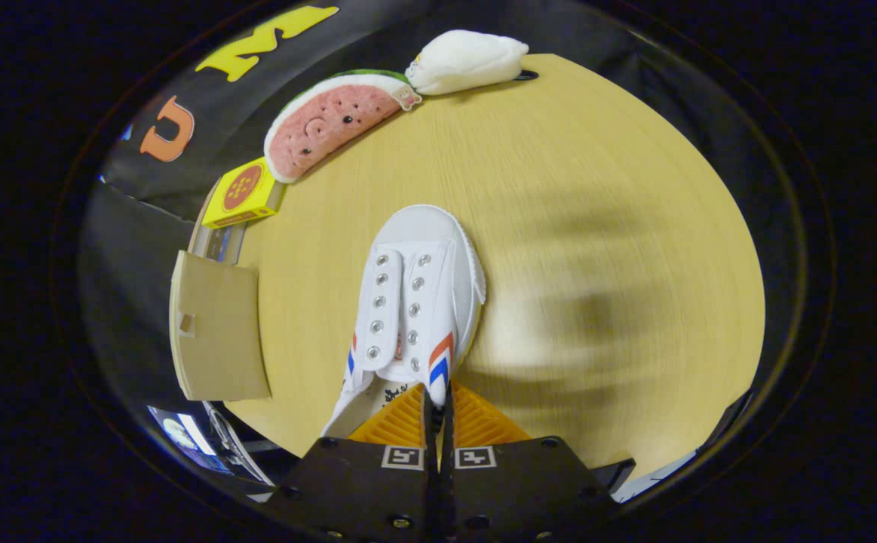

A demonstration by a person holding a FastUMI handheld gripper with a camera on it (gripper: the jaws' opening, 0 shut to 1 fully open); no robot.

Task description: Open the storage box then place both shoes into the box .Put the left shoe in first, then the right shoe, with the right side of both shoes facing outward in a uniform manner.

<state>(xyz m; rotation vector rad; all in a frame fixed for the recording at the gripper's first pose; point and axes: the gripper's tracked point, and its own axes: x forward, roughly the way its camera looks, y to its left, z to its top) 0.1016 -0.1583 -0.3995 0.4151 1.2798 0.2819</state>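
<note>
— Shoe [415, 302] position?
— White, unlaced, with red and blue stripes on its side. It stretches away from the hand-held gripper [438, 403], toe pointing ahead, over the wooden counter [596, 196].
— And the hand-held gripper?
— Clenched on the shoe: both fingers [397, 422] press together on the rim of its opening near the stripes.
— Anything else about?
— Along the counter's far edge sit a watermelon-slice plush [325, 124] and, beside it, a white plush [468, 60]. A small yellow box [242, 194] lies further round the edge, and a tan cardboard flap [216, 332] shows beside the counter.
</note>
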